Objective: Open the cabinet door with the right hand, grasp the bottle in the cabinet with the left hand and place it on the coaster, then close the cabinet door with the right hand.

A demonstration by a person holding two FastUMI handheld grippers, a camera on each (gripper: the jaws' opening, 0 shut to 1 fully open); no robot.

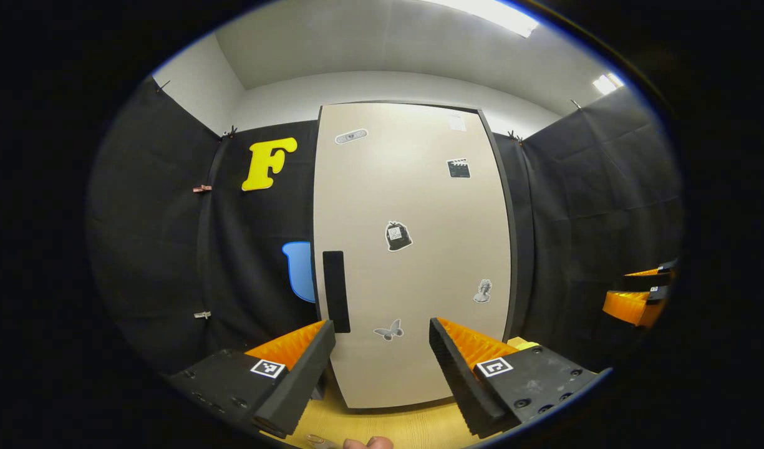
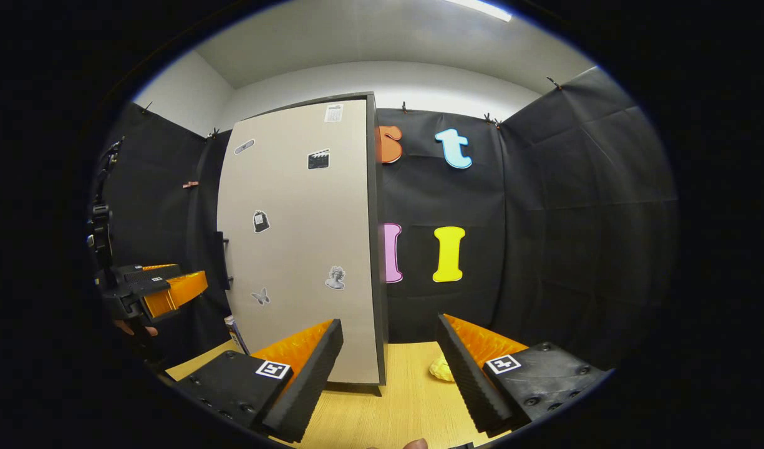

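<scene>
**Cabinet door shut, both tongs apart and empty**

In the left gripper view, the left tongs stand wide apart with nothing between them, over the pale wooden worktop. Just ahead of them, filling the gap between the fingers, stands the cabinet door, tall and upright, its long axis vertical and its flat front turned straight toward the camera. A dark vertical handle sits near the door's left edge, a little above the left finger's tip. Several small stickers dot the panel. Far off to the right, at the edge of that view, the right tongs show partly, too cut off to judge there.

The right gripper view settles it: the right tongs are likewise spread, holding nothing. Beyond the right finger a small yellow object lies on the worktop; what it is I cannot tell. From here the cabinet is seen obliquely, ahead and to the left, showing its dark side edge. Farther left, the left tongs appear held by a hand
</scene>
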